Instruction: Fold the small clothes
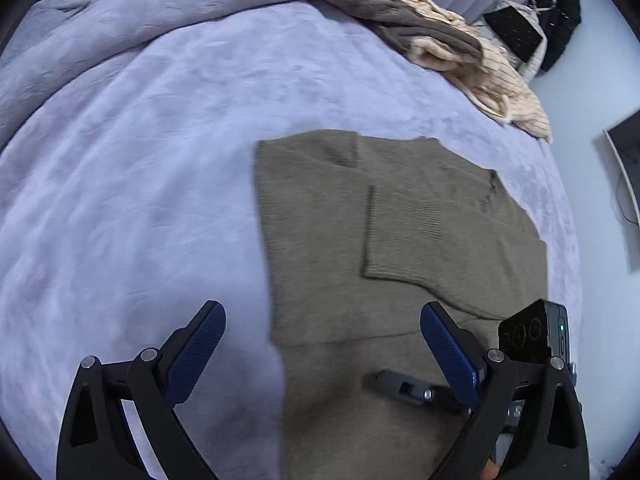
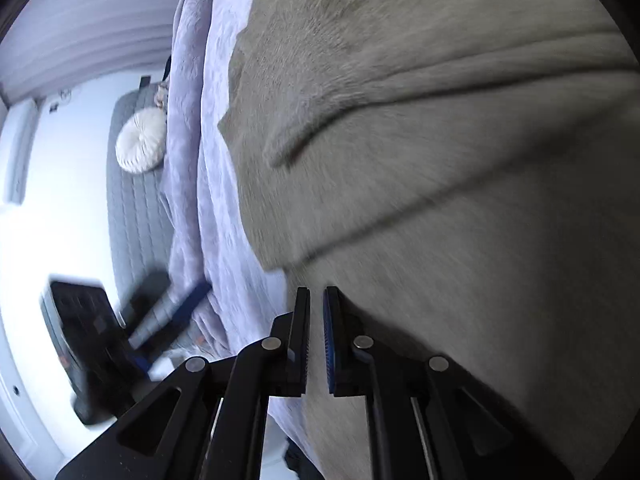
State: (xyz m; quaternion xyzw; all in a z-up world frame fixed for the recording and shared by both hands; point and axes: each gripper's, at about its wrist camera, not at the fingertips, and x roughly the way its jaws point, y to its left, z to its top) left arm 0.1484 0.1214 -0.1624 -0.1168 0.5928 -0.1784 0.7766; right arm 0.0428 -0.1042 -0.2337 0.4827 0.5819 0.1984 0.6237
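garment: we see an olive knit sweater (image 1: 400,240) lying flat on the lavender bed blanket (image 1: 140,160), sleeve (image 1: 404,232) already folded across the body.
left hand-held gripper (image 1: 322,336): released, jaws spread wide above the sweater's left edge near the hem, nothing between them.
right hand-held gripper (image 2: 316,300): clenched almost fully at the sweater's edge (image 2: 440,200); we can't confirm cloth is caught between the pads.
clutter: pile of other clothes (image 1: 440,40) at the far side of the bed, well apart.
step: we judge it's set for the next fold.
risk: thin or missed pinch slips on lifting; one-sided pull skews the fold and undoes the sleeve.
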